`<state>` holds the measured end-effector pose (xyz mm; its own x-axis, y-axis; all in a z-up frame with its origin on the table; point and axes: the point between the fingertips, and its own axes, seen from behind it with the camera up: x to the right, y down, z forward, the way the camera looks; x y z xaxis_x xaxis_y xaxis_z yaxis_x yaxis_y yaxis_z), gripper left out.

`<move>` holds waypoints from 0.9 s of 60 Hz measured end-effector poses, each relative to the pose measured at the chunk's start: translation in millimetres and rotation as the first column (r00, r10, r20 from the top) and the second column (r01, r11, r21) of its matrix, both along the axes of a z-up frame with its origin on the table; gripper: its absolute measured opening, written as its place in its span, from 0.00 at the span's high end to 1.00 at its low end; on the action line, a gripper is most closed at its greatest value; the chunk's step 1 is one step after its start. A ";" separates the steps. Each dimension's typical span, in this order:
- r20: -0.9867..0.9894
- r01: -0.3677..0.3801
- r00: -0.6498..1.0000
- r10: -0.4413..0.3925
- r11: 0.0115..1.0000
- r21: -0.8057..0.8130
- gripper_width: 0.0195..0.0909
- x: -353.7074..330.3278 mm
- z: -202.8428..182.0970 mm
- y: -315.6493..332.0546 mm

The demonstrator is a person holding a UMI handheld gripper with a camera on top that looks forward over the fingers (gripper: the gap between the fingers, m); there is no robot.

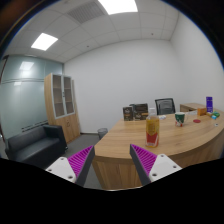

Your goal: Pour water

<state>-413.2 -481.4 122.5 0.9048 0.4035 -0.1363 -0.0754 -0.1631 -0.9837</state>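
Nearest, the gripper (112, 160) hung in the air short of the desk (180, 145), its jaws released and spread wide with nothing between them; the purple pads (80, 160) faced each other across a bare gap. That open, raised pose suited an approach, since nothing had yet been reached.

Just beyond the fingertips began the curved wooden desk. On it, ahead of the jaws and slightly toward the right finger, stood a tall clear container (152, 130) with orange-tinted contents and a red top, probably the vessel to pour from, set near the desk's front edge where it was easy to take. Farther back from that container sat a green cup (180, 119), a purple bottle (209, 104) and some smaller items too small to identify. Which one was meant to receive the water could not be told.

Behind the desk were dark chairs (165, 105); well off to the container's left stood a wooden cabinet (62, 105) and a black sofa (35, 148), partly cut off.
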 end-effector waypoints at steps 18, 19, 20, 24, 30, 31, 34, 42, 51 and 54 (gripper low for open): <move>0.029 0.061 0.998 -0.060 0.998 -0.006 0.18 57.2 -11.3 46.6; 0.035 0.069 0.997 -0.069 0.998 -0.006 0.18 63.1 -12.5 53.0; 0.039 0.078 0.996 -0.077 0.997 -0.007 0.18 68.9 -14.2 59.1; 0.046 0.108 0.993 -0.107 0.994 -0.012 0.18 87.1 -19.2 86.1; 0.063 0.144 0.988 -0.143 0.990 0.001 0.17 109.8 -21.3 131.0; 0.069 0.150 0.986 -0.150 0.989 0.005 0.18 112.0 -20.7 139.1; 0.084 0.161 0.983 -0.162 0.987 0.014 0.18 117.7 -20.8 162.6; 0.121 0.155 0.980 -0.155 0.988 0.013 0.19 119.2 -27.5 221.3; 0.144 0.132 0.981 -0.129 0.991 -0.007 0.18 107.4 -38.8 264.5; 0.143 0.124 0.982 -0.122 0.992 -0.007 0.19 102.2 -40.6 275.4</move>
